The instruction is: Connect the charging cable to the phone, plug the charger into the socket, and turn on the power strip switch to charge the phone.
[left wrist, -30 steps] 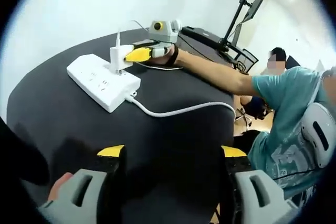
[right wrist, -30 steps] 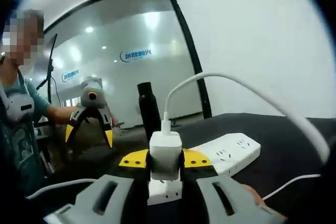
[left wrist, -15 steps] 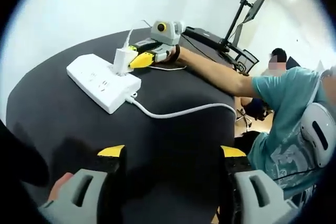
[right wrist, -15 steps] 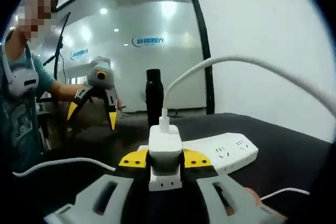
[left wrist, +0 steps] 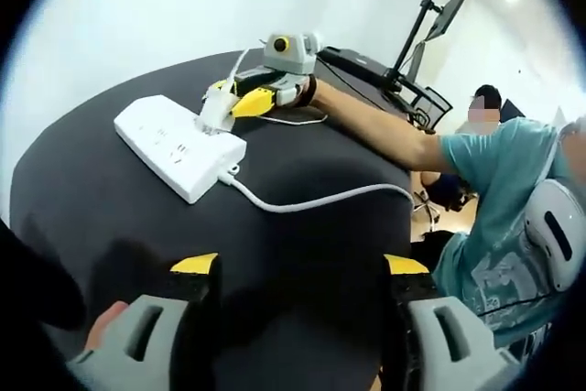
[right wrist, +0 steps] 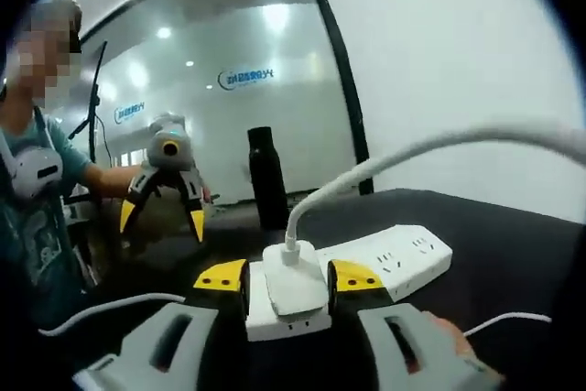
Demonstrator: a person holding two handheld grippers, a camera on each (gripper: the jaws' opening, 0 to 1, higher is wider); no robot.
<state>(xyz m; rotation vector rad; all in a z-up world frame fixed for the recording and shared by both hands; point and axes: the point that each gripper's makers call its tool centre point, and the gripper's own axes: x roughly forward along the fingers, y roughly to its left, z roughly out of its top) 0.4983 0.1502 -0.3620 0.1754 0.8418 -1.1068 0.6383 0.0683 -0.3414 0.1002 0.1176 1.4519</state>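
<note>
Black round desk [left wrist: 302, 254] carries a white power strip [left wrist: 179, 143] at its far left, its white lead [left wrist: 311, 197] curling off to the right edge; the right gripper [left wrist: 240, 101] reaches in from the right on a bare forearm and its yellow-tipped fingers [left wrist: 249, 102] pinch the white charger [left wrist: 215, 113], which sits tilted at the near end of the strip, touching it; cannot tell if the prongs are fully seated; in the right gripper view the charger [right wrist: 295, 288] is clamped between the right gripper [right wrist: 288, 279] tips, pressed against the strip end [right wrist: 385, 257], with the white charging cable [right wrist: 403, 157] rising from its top and arcing off to the right; a second thin run of white cable [right wrist: 504, 322] lies on the desk [right wrist: 513, 244] at lower right; left gripper [left wrist: 298, 265] hangs over the near desk edge, fingers spread wide with bare black desk between them, holding nothing; the same left gripper [right wrist: 163, 200] shows across the desk in the right gripper view, yellow tips apart and pointing down; a black bottle [right wrist: 266, 179] stands upright far behind the strip; a person in a teal shirt [left wrist: 499, 199] sits at the right of the desk; a monitor on an arm [left wrist: 438, 20] stands in the far background.
</note>
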